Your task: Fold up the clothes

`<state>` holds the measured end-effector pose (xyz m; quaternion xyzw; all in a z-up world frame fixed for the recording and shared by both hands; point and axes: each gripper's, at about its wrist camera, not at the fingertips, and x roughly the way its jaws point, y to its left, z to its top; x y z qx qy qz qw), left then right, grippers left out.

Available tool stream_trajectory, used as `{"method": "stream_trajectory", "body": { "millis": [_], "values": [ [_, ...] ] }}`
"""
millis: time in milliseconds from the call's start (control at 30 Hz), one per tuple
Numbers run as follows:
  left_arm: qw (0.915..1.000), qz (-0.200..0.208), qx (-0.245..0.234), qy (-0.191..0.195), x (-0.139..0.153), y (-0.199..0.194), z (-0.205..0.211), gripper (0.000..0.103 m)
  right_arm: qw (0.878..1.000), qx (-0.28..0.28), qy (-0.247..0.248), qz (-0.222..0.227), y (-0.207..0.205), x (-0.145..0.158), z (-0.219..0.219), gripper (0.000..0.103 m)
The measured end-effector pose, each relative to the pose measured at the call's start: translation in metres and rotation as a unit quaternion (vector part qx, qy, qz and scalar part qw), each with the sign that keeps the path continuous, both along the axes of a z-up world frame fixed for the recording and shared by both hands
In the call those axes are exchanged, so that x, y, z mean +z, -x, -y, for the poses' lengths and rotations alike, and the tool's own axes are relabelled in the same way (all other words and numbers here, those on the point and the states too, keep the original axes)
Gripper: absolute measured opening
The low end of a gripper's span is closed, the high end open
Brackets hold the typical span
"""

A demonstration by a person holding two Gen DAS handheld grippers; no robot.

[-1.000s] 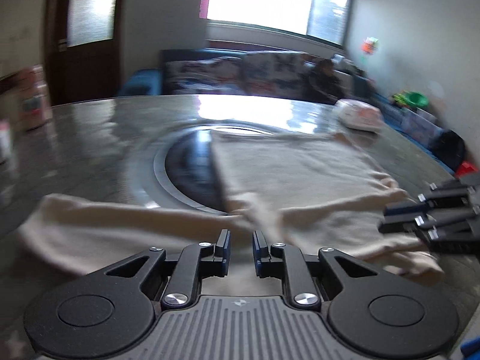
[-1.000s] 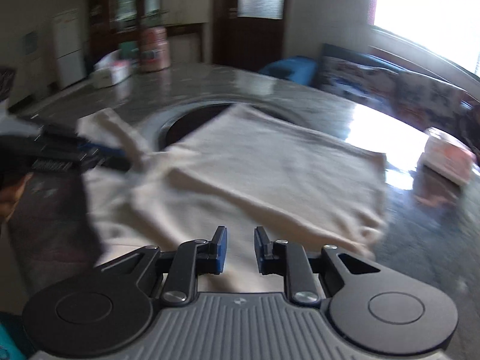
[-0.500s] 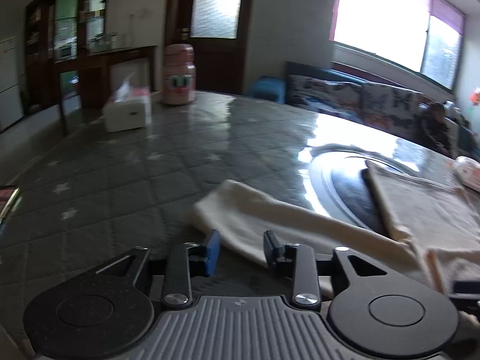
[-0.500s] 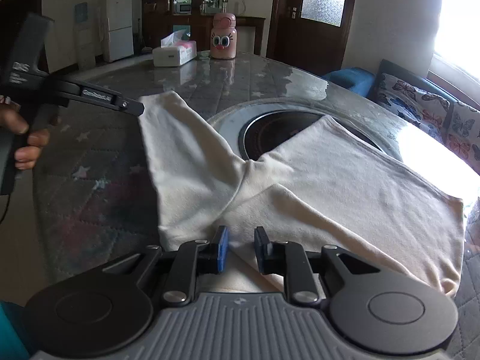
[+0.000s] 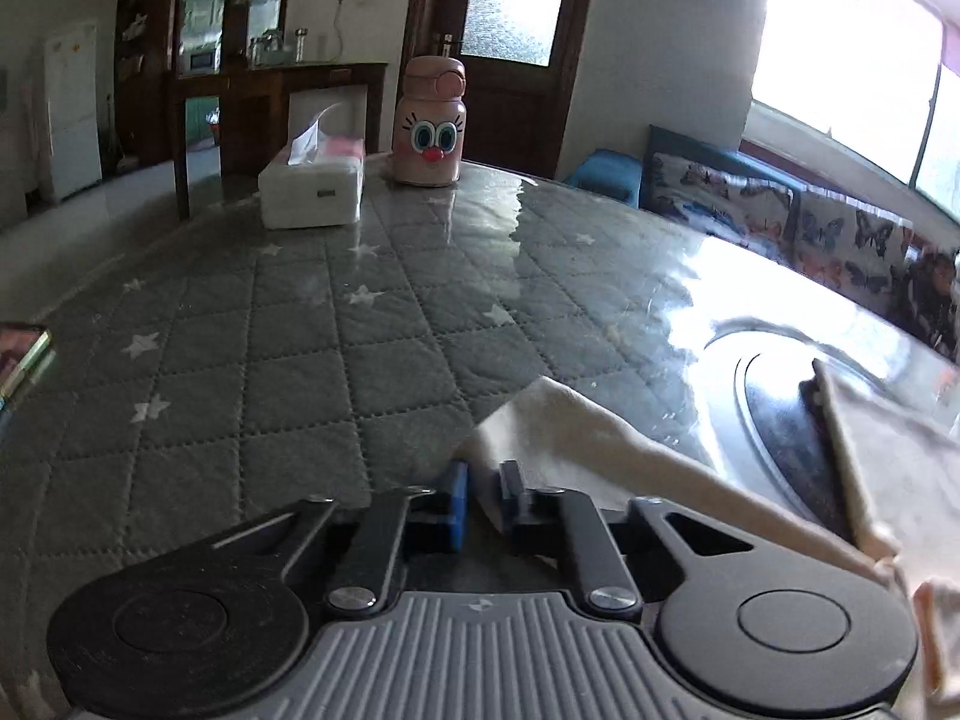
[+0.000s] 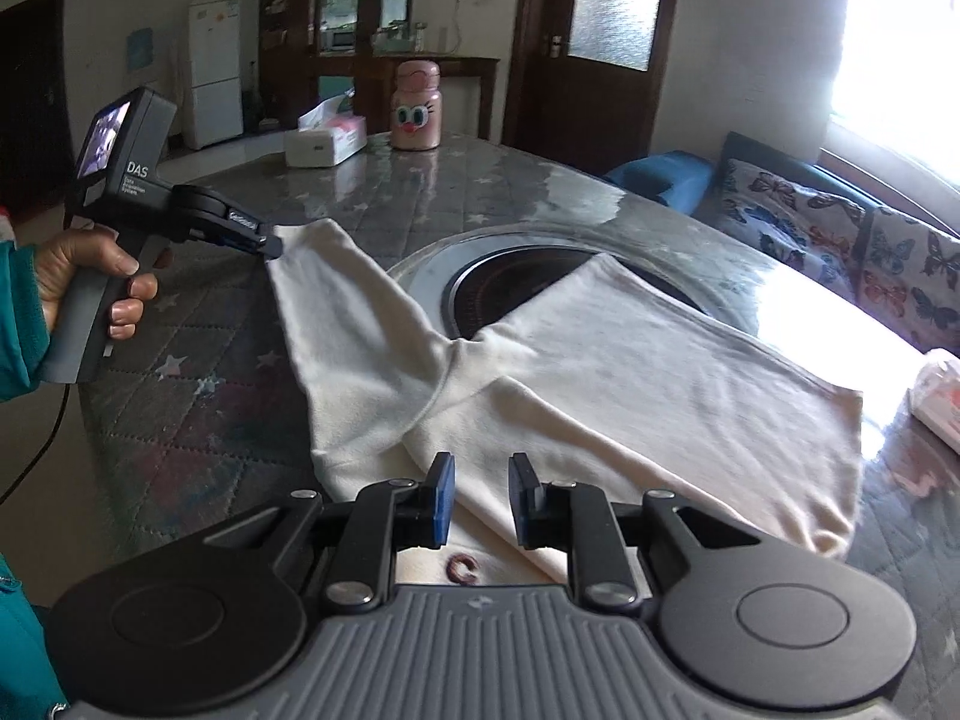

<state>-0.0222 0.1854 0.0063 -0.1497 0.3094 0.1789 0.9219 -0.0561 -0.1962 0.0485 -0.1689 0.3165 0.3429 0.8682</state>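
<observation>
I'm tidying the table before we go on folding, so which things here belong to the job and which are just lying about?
Part of the job:
- cream shirt
- its sleeve, cuff pinched in the left tool
- right tool, over the shirt's near edge

Just lying about:
- tissue box
- pink cartoon-face bottle
- white packet at the table's right edge
</observation>
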Motion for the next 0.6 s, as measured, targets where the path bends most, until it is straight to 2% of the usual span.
{"method": "stream_trajectory", "body": {
  "millis": [100,233,300,433,600],
  "values": [
    [0.9991,0.035,-0.014,0.019,0.015,0.007,0.007,0.006,1.000,-0.017,-0.006,0.004,0.001,0.003,0.012,0.018],
    [0.9937,0.077,-0.078,0.021,0.048,0.011,0.039,0.005,0.998,-0.051,-0.023,0.009,0.003,0.007,0.039,0.018],
    [0.9873,0.096,-0.124,0.024,0.064,0.010,0.063,0.005,0.997,-0.069,-0.031,0.011,0.003,0.009,0.052,0.018],
    [0.9672,0.120,-0.221,0.035,0.088,0.002,0.119,0.005,0.993,-0.107,-0.045,0.016,0.004,0.011,0.081,0.018],
    [0.9325,0.130,-0.334,0.047,0.096,-0.006,0.193,0.005,0.986,-0.152,-0.057,0.019,0.008,0.010,0.117,0.018]
  ]
}}
